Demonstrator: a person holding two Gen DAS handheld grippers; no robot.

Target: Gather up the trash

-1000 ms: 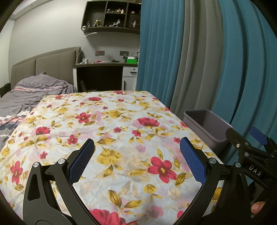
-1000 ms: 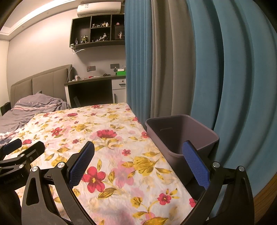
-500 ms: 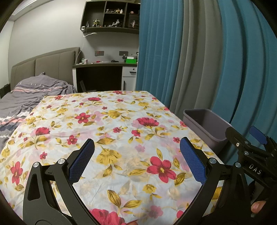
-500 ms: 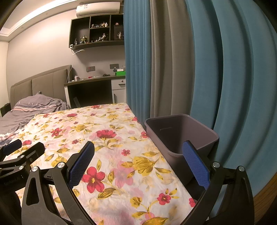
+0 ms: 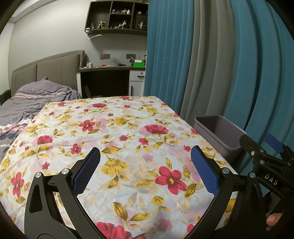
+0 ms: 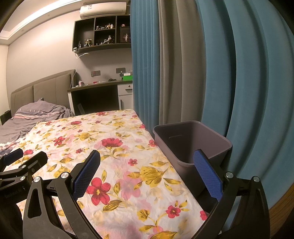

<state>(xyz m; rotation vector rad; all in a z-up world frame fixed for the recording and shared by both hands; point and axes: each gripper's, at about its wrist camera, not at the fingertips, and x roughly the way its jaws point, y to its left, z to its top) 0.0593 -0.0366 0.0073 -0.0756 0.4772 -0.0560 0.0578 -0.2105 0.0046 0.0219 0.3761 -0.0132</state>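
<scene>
1. Left gripper (image 5: 145, 171): jaws spread wide, nothing between the blue pads, only the floral tablecloth (image 5: 114, 139) showing in the gap at lower centre of the frame.
2. Right gripper (image 6: 147, 174): same, wide open and empty. Its right-hand pad overlaps the near rim of the grey bin (image 6: 191, 145) in frame; can't tell if it touches.
3. Grey bin: right of centre in the right wrist view, hard against the right edge of the cloth-covered table, in front of the teal and grey curtains (image 6: 238, 77). Inside looks bare as far as visible. In the left wrist view it sits at mid-right (image 5: 218, 134).
4. No trash item is identifiable on the cloth in either view.
5. Right gripper also shows at lower right of the left wrist view (image 5: 264, 156), with a fingertip (image 5: 273, 218) at the edge.
6. Background, upper left: bed with grey bedding (image 5: 33, 99), desk (image 5: 110, 71), wall shelf with figurines (image 5: 117, 16).
</scene>
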